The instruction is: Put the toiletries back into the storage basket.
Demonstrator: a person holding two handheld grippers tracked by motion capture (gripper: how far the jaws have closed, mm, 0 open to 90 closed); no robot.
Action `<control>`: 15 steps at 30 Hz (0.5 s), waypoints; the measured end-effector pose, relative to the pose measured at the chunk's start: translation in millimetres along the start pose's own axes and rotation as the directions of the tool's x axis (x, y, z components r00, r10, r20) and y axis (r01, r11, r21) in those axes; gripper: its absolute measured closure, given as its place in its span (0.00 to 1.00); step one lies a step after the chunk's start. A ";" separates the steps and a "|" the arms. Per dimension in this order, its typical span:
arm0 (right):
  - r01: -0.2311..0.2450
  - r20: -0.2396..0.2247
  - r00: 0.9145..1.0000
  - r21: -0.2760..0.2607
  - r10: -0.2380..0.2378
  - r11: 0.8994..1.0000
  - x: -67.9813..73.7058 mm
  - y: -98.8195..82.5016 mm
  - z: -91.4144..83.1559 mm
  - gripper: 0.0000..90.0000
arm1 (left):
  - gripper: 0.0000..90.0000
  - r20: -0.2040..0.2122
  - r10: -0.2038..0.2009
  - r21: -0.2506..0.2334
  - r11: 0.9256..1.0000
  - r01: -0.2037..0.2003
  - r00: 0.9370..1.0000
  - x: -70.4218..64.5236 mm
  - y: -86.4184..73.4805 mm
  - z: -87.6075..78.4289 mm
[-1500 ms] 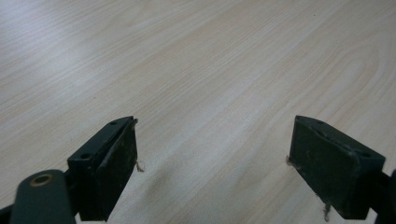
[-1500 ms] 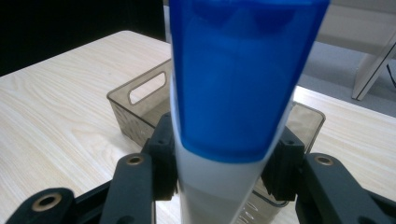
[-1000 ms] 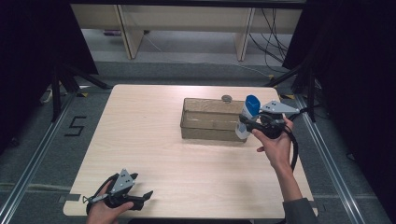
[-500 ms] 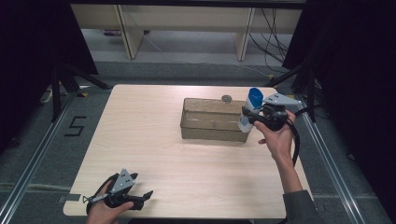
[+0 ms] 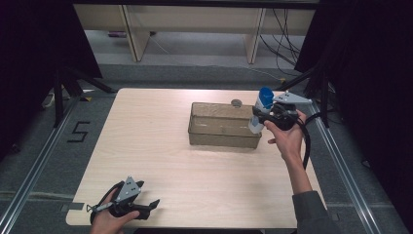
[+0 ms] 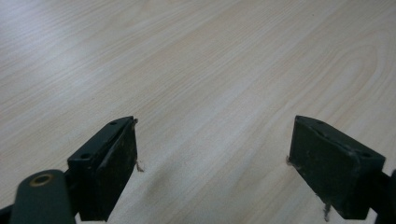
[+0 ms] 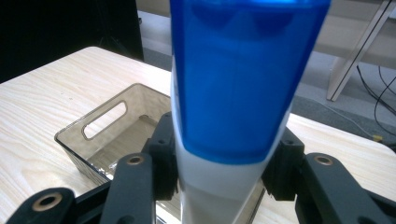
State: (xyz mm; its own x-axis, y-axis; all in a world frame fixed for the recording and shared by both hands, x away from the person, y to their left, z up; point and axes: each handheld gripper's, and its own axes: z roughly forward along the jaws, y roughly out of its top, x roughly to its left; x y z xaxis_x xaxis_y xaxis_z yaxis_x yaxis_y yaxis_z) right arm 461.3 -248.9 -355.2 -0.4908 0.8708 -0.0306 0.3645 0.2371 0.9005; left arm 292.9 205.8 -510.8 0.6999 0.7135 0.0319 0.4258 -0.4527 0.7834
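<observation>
Right hand-held gripper (image 5: 259,118) clamped on white body of blue-capped bottle (image 5: 261,109), bin (image 5: 224,131) just beside and below; probably light, rigid, smooth plastic, so grip mid-body; left hand-held gripper (image 5: 146,207) open, empty.

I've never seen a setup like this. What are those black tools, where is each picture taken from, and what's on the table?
A person holds a hand-held gripper in each hand. The high view looks down on the wooden table. The other two views come from cameras riding on the tools. The right hand-held gripper is clamped on a white bottle with a blue cap, beside a clear smoky bin with a small round thing behind it. The left hand-held gripper rests open at the near edge, holding nothing.
</observation>
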 end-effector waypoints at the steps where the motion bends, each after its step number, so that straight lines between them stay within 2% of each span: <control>1: -0.004 0.002 1.000 -0.008 0.004 1.000 0.6 -0.5 2.3 0.62 | 0.17 0.002 0.000 0.001 1.000 0.000 1.000 0.1 0.2 -0.5; 4: 0.002 0.001 1.000 0.004 -0.002 1.000 -0.3 -0.8 5.5 0.62 | 0.17 0.002 -0.005 -0.003 1.000 0.005 1.000 -0.2 0.4 -0.6; 5: -0.001 0.008 1.000 0.012 0.001 1.000 -1.0 -1.6 8.0 0.62 | 0.17 0.019 -0.006 -0.001 1.000 0.006 1.000 -0.5 0.5 -1.4; 6: 0.003 0.016 1.000 0.009 -0.003 1.000 -1.7 -2.1 9.7 0.62 | 0.17 -0.001 0.000 0.000 1.000 0.000 1.000 0.0 0.2 -0.2; 7: 0.003 0.016 1.000 0.009 -0.003 1.000 -1.7 -2.1 9.7 0.62 | 0.17 -0.001 0.000 0.000 1.000 0.000 1.000 0.0 0.2 -0.2; 8: -0.022 0.019 1.000 0.008 0.021 1.000 -1.4 -3.4 13.5 0.62 | 0.17 0.016 -0.005 -0.002 1.000 0.006 1.000 -0.7 0.8 -1.6; 9: -0.028 0.023 0.999 0.008 0.028 1.000 -1.6 -4.1 15.2 0.62 | 0.17 0.016 -0.005 -0.002 1.000 0.006 1.000 -0.7 0.8 -1.6; 13: -0.023 0.026 0.999 0.008 0.022 1.000 -3.8 -5.8 20.6 0.62 | 0.17 0.013 -0.011 -0.001 1.000 0.011 1.000 -0.7 0.7 -1.5; 15: -0.004 0.029 1.000 0.026 0.003 1.000 -6.6 -7.2 25.8 0.62 | 0.17 0.008 -0.001 -0.001 1.000 0.002 1.000 0.0 0.6 -1.5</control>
State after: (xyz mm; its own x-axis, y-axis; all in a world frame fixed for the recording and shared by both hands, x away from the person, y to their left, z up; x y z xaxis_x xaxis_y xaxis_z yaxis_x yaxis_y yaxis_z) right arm 482.3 -245.3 -372.7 -0.4666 0.8835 -0.0407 0.3866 0.2451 0.8891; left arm 292.3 206.3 -509.4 0.7038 0.7099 0.0258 0.4263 -0.4511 0.7841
